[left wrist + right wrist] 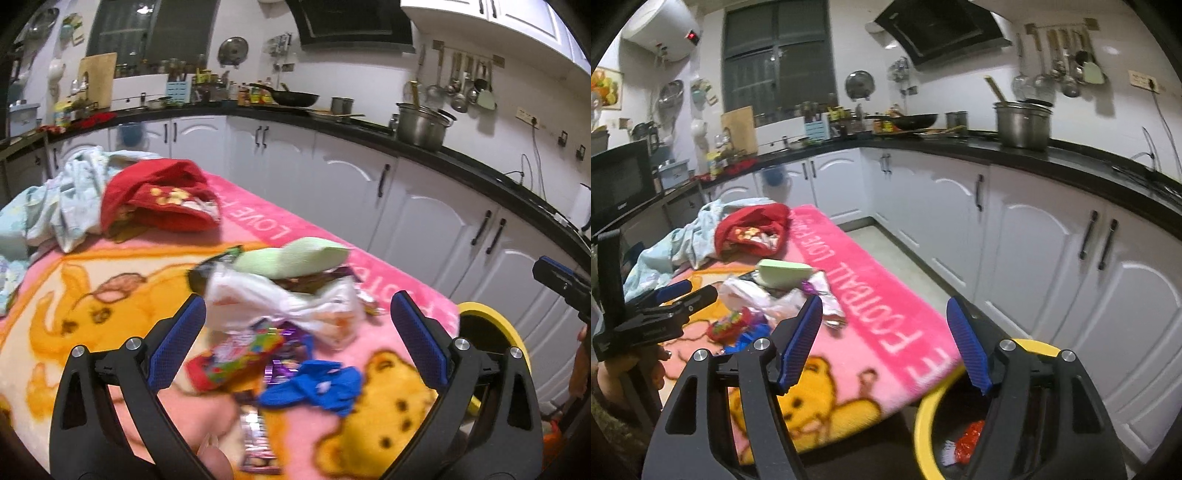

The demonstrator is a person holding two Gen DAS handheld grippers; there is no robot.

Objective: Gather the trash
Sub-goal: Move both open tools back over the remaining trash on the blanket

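**Ana:** Trash sits in a loose heap [280,325] on the pink cartoon blanket [92,314] covering the surface. What does the left wrist view give you?

**Ben:** The left hand-held gripper [297,332] has its blue-padded fingers spread wide, holding nothing, with the heap between and just beyond them. A crumpled white wrapper [280,302] lies at the far side, with a pale green packet [295,256] behind it. Nearer are a red and multicoloured snack packet [232,358], a purple foil wrapper [284,354] and a crumpled blue piece [317,384]. One more wrapper [255,443] lies nearest the camera.

**Ana:** Anything else on the blanket?

**Ben:** A red cloth [162,195] and a light blue cloth [62,199] are bunched at the far left. A yellow-rimmed bin [495,317] stands just past the blanket's right edge, and the other gripper's tip shows at the far right.

**Ana:** And the right wrist view?

**Ben:** The right hand-held gripper [884,339] is also spread and empty, over the blanket's near right corner, well apart from the heap [768,295]. The bin [923,424] is below it, near right, with a red wrapper [969,441] inside. The left hand-held gripper [690,291] comes in from the left, beside the heap. White cabinets [1052,240] run along the right.
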